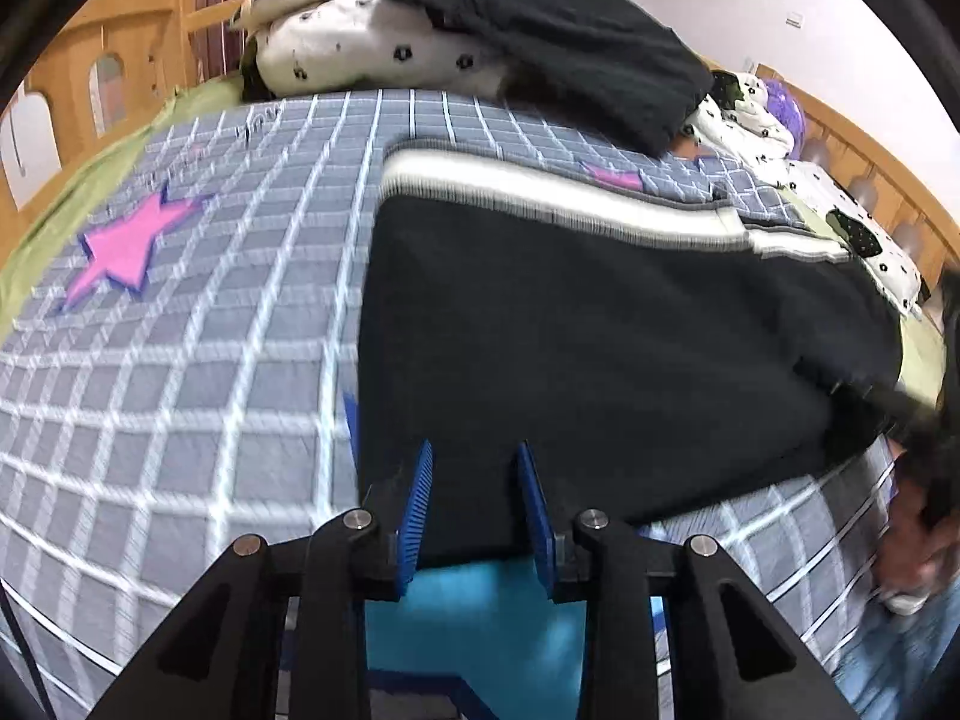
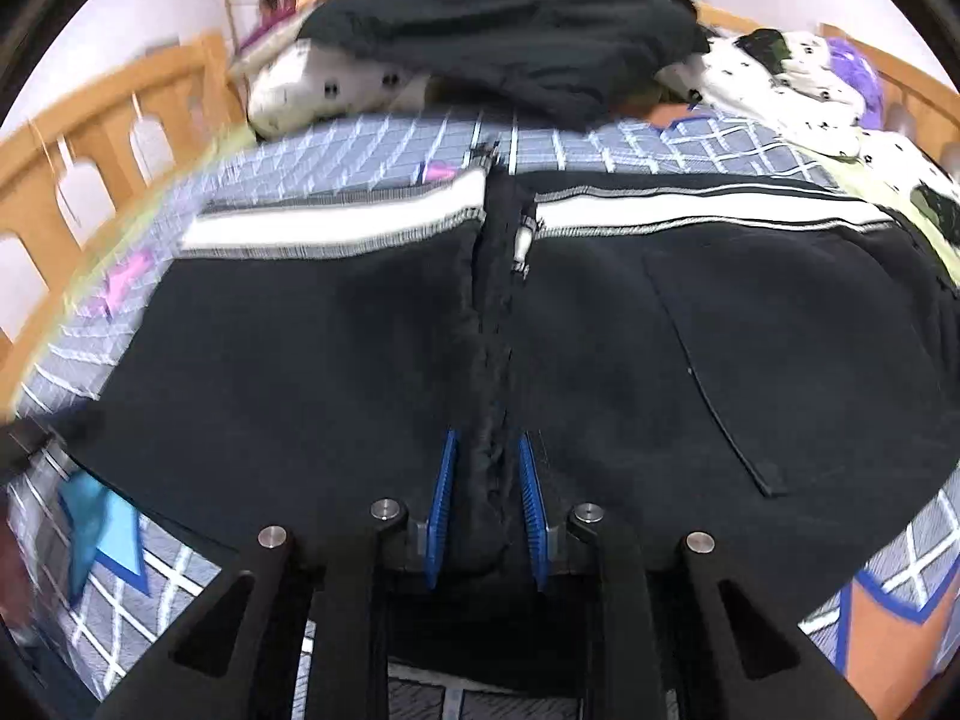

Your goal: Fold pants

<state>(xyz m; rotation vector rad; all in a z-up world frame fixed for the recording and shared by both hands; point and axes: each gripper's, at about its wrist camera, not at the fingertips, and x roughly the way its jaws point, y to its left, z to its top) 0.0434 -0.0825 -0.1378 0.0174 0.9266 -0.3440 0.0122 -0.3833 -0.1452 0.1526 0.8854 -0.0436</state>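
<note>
Black pants (image 1: 600, 324) with a white side stripe (image 1: 540, 186) lie on the checked bedspread (image 1: 198, 360). My left gripper (image 1: 474, 456) is at the pants' near edge, its blue pads apart, with black cloth between them. In the right wrist view the pants (image 2: 300, 360) spread wide with the white stripe (image 2: 336, 222) along the far edge. My right gripper (image 2: 486, 450) has its pads close on either side of a raised black fold of cloth (image 2: 492, 420) running down the middle.
A heap of black clothes (image 1: 552, 30) and white patterned bedding (image 1: 360, 42) lies at the back of the bed. Wooden bed rails (image 2: 90, 138) run along the left and right. A pink star (image 1: 126, 246) marks the bedspread at left.
</note>
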